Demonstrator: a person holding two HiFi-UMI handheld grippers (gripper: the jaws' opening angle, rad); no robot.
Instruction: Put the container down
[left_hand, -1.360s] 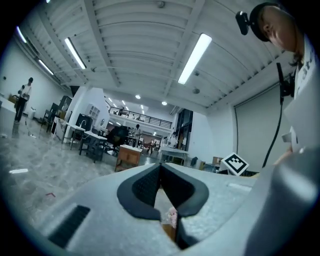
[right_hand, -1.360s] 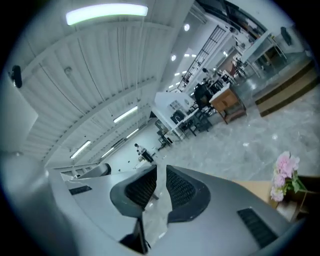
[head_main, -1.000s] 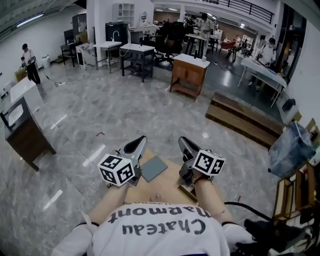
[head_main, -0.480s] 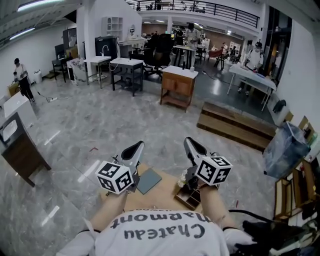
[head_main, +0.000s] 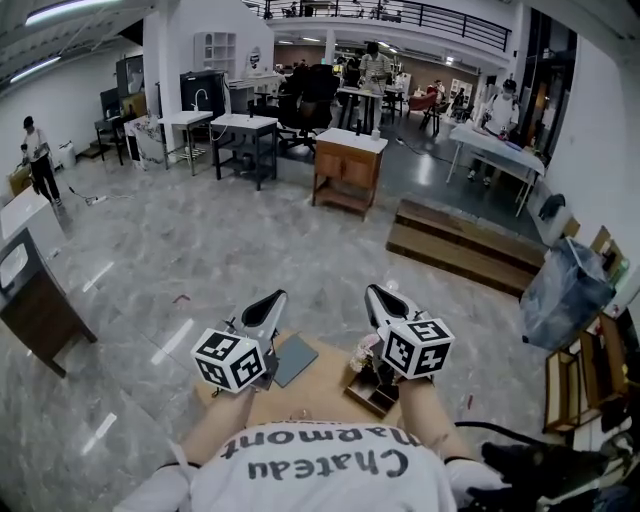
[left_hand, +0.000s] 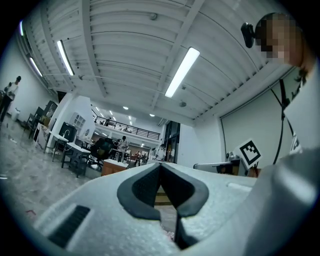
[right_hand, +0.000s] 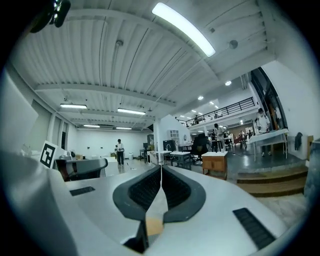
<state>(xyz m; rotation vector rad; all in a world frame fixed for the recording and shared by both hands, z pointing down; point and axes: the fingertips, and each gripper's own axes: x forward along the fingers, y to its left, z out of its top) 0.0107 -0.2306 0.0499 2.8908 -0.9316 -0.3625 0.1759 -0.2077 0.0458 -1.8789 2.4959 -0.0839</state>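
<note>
Nearest, bottom of head view: white printed shirt (head_main: 320, 465) and two forearms reaching out over a small light-wood tabletop (head_main: 325, 388).
Container: small wooden compartmented container (head_main: 366, 397) sits at the right edge of that tabletop. It is just below the hand holding the right gripper (head_main: 380, 295) and partly hidden by it. Neither gripper's jaws touch it.
Contents: pale pink-white cluster (head_main: 362, 353) shows at the container's far end; what it is cannot be told. The nearer compartments look dark and their contents are unclear.
Beside it: flat grey-blue slab (head_main: 296, 359) lies on the left part of the tabletop, apart from the container.
Left gripper (left_hand: 160, 167): held about level above the table, pads meeting at the tips, nothing between them.
Right gripper, own view: jaws have just been closing and now meet at the tips, with nothing gripped.
Head view only: tabletop, container and slab. Farther off are a grey marble floor (head_main: 230, 240), a low wooden stepped platform (head_main: 460, 245) and a wooden cabinet (head_main: 345, 165).
Gripper views only: ribbed white ceiling with strip lights (left_hand: 181, 71). Each view catches the other gripper's marker cube (left_hand: 249, 151).
</note>
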